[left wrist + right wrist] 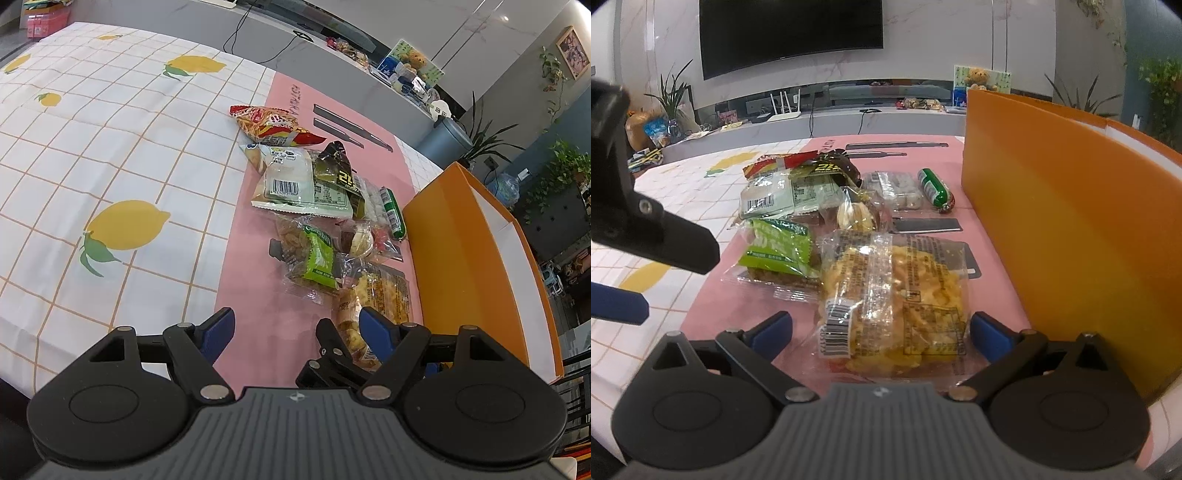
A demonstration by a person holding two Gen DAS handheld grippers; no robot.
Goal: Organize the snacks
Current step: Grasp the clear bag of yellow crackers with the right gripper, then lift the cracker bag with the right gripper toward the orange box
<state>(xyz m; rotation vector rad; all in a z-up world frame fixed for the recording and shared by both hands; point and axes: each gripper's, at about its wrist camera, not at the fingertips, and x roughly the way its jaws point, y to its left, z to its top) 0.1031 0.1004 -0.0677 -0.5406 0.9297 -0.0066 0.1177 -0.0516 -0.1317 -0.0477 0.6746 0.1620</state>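
The right tool [881, 330] is spread wide, its blue pads on either side of the near end of a clear bag of yellow chips [897, 306]; whether the pads touch the bag cannot be told. The left tool [297, 325] is also spread, holding nothing, over the pink mat [251, 258] just left of the snack pile; in the right wrist view its fingers [618, 302] show at the left edge. In the left wrist view the right tool's black finger and blue pad [376, 330] sit at the chips bag [384, 299]. Beyond the chips lies a clear pack with a green label [779, 251], then a pale green pack with a barcode [775, 199], a dark pouch with yellow print [834, 168] on top of it, and a red and yellow bag [275, 125] farthest off. To their right are a clear pack of white pieces [897, 188] and a green sausage [934, 188], near the orange box [1052, 229], which stands open along the right side of the pile. The mat lies on a table covered with a lemon-print cloth [110, 147]. A dark screen [790, 33] hangs on the far wall.
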